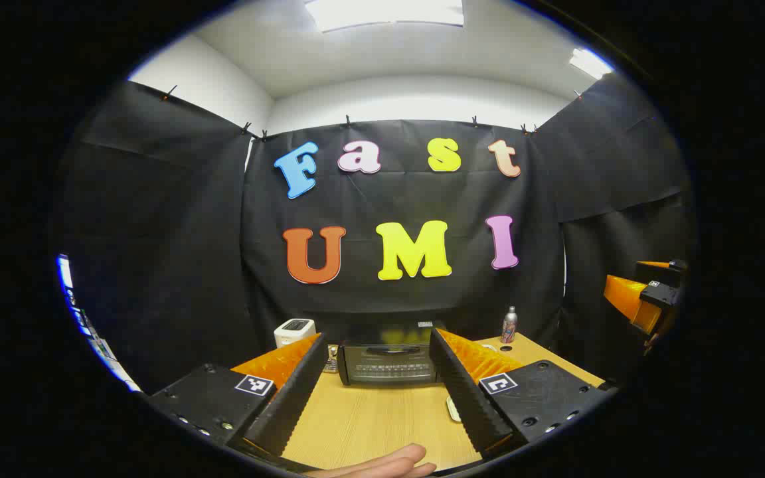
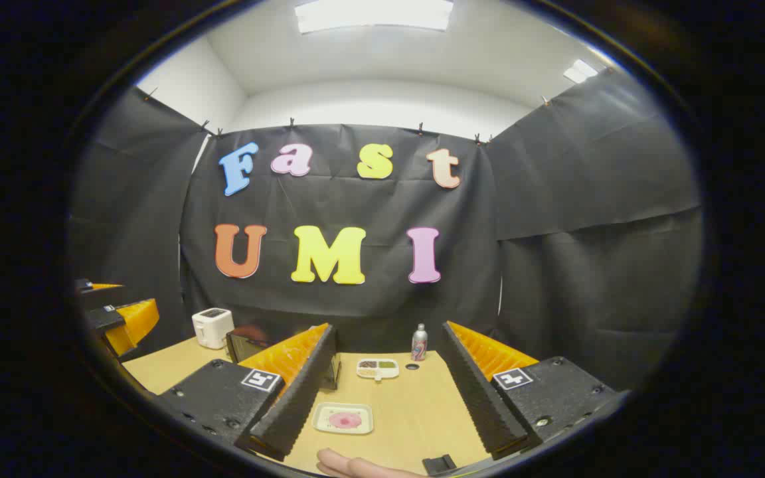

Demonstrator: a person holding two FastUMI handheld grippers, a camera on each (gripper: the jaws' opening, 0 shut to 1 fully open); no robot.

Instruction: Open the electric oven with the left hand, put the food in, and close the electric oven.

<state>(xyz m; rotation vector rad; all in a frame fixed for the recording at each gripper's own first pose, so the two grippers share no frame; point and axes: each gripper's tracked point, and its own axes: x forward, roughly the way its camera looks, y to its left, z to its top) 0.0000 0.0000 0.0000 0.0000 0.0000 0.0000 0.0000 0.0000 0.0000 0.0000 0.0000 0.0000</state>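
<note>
The black electric oven [image 1: 389,362] stands at the back of the wooden table [image 1: 369,425], its glass door closed. My left gripper [image 1: 378,337] hovers in front of it, open and holding nothing. In the right gripper view the oven [image 2: 244,345] sits partly behind one finger. A white square plate with pink food [image 2: 344,419] lies on the table below my right gripper [image 2: 388,328], which is open and empty. Farther back sits a small white tray with brown and green food [image 2: 378,368]. The plate's edge [image 1: 453,408] peeks beside a finger in the left gripper view.
A white toaster [image 1: 294,330] stands left of the oven and a small metal bottle [image 1: 509,324] to its right. The right gripper [image 1: 645,299] shows far right, the left gripper [image 2: 120,318] far left. A hand [image 1: 382,465] rests at the table's near edge.
</note>
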